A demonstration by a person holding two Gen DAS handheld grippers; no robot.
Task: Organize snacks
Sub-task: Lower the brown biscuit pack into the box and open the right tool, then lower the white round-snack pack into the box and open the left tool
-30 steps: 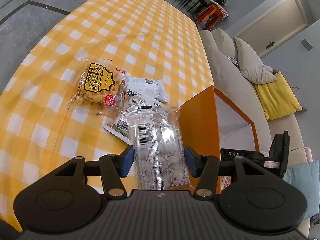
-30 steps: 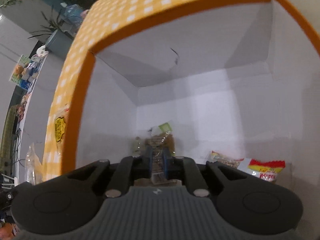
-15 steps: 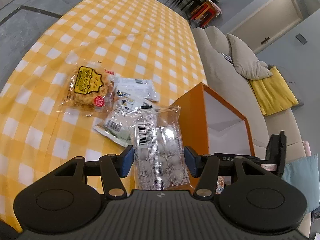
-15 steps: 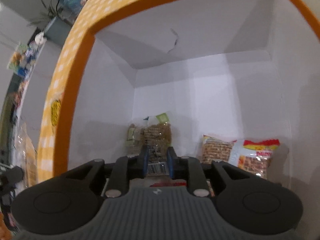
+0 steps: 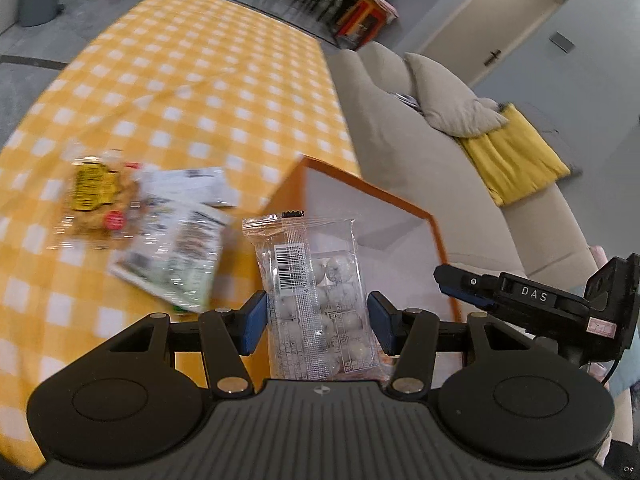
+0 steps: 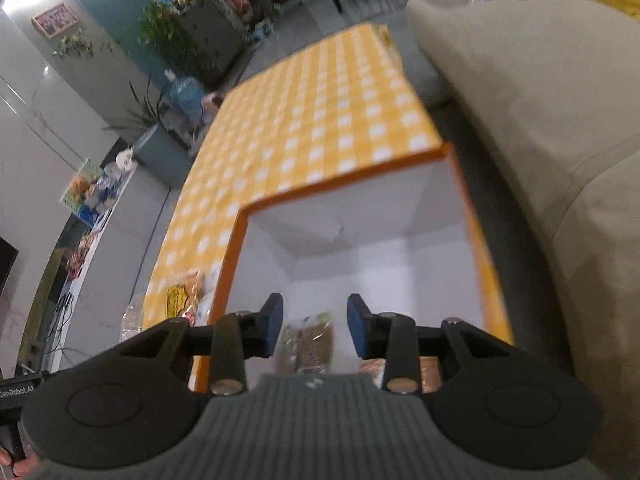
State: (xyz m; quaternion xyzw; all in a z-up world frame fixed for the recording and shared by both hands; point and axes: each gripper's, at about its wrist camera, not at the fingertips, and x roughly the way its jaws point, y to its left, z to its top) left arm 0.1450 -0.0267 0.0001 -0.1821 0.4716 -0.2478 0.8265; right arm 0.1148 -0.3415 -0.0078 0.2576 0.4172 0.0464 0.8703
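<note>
Clear packet of white sweets [image 5: 316,300] clamped in left gripper [image 5: 316,322] above orange box [image 5: 434,240] rim; right gripper [image 6: 315,326] opening, nothing between pads, over brown snack bag [image 6: 308,346] inside box.

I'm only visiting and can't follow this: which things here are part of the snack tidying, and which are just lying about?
Part of the job:
- clear packet of white sweets, between the left gripper's jaws
- orange box
- brown snack packet inside it
- yellow-labelled biscuit packet on the table
- right gripper, jaws opening, empty

Just lying about:
- beige sofa
- yellow cushion
</note>
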